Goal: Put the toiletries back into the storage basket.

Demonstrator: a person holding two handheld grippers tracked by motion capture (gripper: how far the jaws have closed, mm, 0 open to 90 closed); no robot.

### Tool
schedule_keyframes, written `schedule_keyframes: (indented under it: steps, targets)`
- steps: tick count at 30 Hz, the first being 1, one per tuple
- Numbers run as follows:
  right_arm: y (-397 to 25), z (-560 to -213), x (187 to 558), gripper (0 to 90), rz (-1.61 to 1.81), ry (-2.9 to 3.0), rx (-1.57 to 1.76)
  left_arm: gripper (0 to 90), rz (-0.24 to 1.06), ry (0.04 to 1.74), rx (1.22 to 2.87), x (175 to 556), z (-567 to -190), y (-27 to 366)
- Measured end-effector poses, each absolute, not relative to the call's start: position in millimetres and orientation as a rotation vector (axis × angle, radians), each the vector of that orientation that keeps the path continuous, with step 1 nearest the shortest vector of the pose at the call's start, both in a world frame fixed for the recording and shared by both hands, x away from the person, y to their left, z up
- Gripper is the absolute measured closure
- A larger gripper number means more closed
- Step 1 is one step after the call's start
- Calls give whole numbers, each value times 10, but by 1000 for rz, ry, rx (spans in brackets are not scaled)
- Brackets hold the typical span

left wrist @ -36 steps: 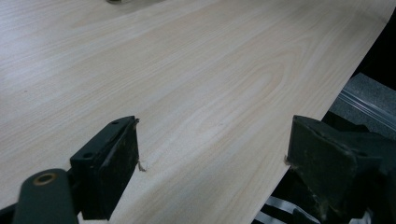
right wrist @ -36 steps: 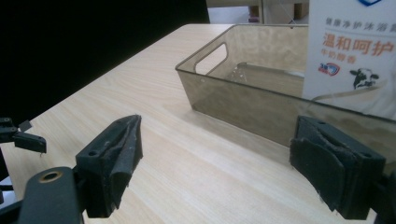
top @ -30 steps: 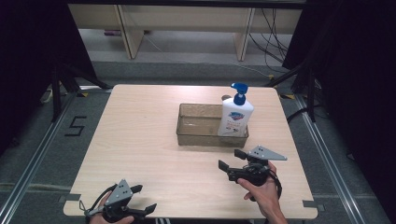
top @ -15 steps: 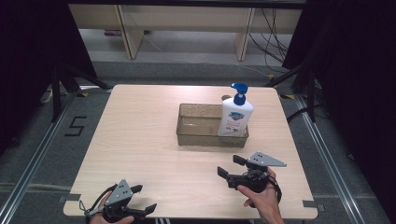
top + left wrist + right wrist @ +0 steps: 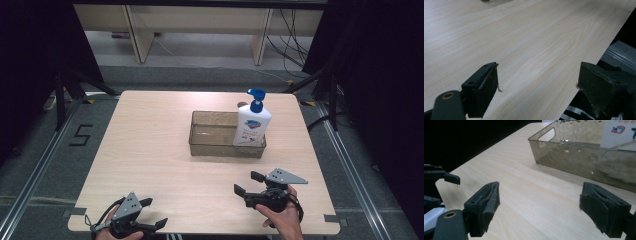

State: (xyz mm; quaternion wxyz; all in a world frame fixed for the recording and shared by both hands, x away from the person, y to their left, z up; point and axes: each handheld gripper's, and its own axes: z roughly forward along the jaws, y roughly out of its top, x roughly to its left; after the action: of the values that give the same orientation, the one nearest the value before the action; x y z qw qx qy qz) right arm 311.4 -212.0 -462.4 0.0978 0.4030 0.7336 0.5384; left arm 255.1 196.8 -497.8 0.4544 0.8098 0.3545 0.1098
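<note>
High view showed the right gripper (image 5: 247, 183) low in the right half of the frame, held in a hand (image 5: 281, 218) near the table's (image 5: 150, 150) bottom edge, its jaws spread wide with nothing between them and pointing toward the left of the frame. The pump bottle (image 5: 251, 123) stood upright in the right end of the smoky clear bin (image 5: 210, 142), above the gripper and slightly to its right in the frame, with open tabletop between them. That relation mattered most: the bottle's long axis ran vertically, so a grasp would likely have to come from the side across its flat white body. The right gripper lay far nearer to it than the left gripper (image 5: 154, 212), which sat in the bottom-left corner of the frame, likewise open and empty. Right gripper view placed the bin's wall (image 5: 584, 157) in the upper right, with a corner of the bottle's label (image 5: 616, 130) at the top right edge, ahead of the gaping jaws. Left gripper view looked across bare wood toward the table's edge.
</note>
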Motion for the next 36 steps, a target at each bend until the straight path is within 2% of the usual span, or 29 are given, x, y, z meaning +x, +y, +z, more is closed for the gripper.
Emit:
schedule_keyframes:
  steps: [36]
  targets:
    - [-2268,-4801,2838,160,1514,2203,1187,154,287,855,2028,2565,-4994,1967]
